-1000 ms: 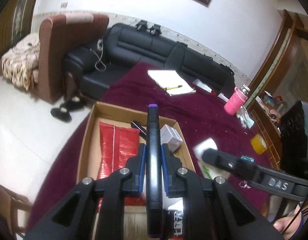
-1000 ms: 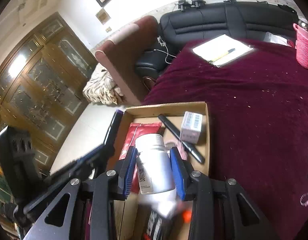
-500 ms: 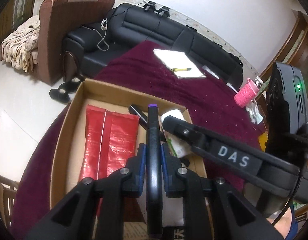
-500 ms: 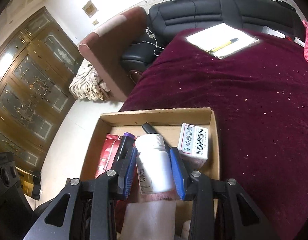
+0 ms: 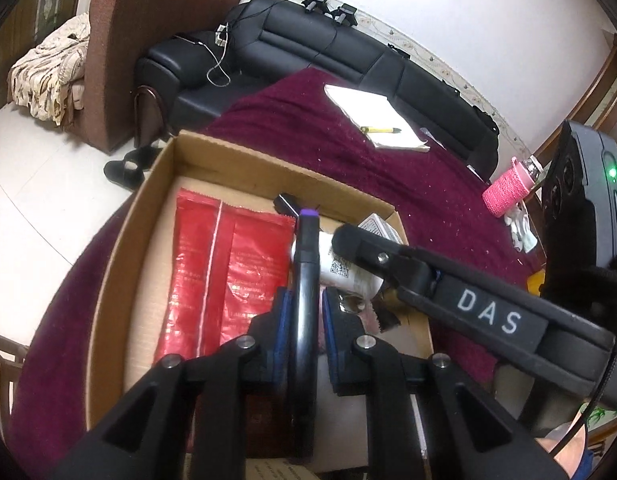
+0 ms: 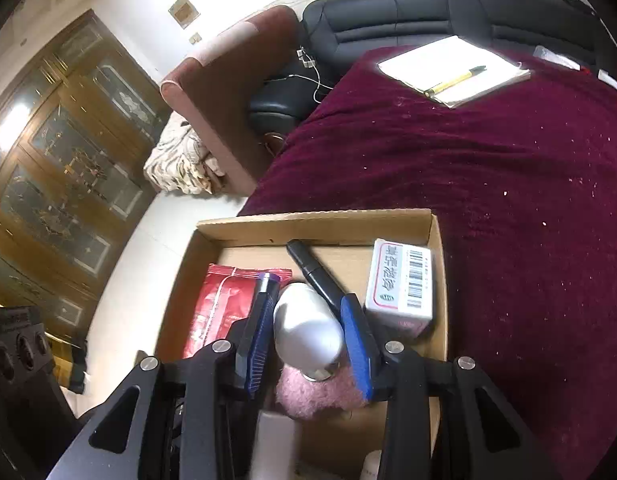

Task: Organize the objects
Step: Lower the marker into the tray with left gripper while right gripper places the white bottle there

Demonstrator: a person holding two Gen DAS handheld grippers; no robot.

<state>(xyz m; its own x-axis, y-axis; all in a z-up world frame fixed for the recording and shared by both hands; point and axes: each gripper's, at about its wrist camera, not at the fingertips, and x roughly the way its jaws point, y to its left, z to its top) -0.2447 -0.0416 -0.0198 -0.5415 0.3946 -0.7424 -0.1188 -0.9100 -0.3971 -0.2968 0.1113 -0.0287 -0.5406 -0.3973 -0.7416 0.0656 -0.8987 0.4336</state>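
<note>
A cardboard box point(image 5: 120, 248) point(image 6: 308, 218) sits on a maroon cloth. It holds a red foil packet point(image 5: 224, 264) point(image 6: 218, 300), a black marker point(image 6: 316, 272), a small white barcoded carton point(image 6: 404, 280) and a pink fuzzy item point(image 6: 316, 392). My left gripper point(image 5: 304, 312) is shut on a black pen with a purple tip point(image 5: 306, 280), held over the box. My right gripper point(image 6: 308, 332) holds a white bottle point(image 6: 308, 328) point(image 5: 344, 268) between its blue pads, tipped down inside the box. The pads look slightly apart from it.
A white notepad with a yellow pen point(image 5: 376, 120) point(image 6: 456, 68) lies far on the cloth. A pink-sleeved bottle point(image 5: 508, 188) stands at the right. A black sofa point(image 5: 328, 48) and a brown armchair point(image 5: 120, 40) stand behind. Black slippers point(image 5: 124, 164) lie on the floor.
Both grippers have lowered into the box. The white bottle has tipped forward in the right gripper, its pads now a little wider. The pen stays gripped in the left.
</note>
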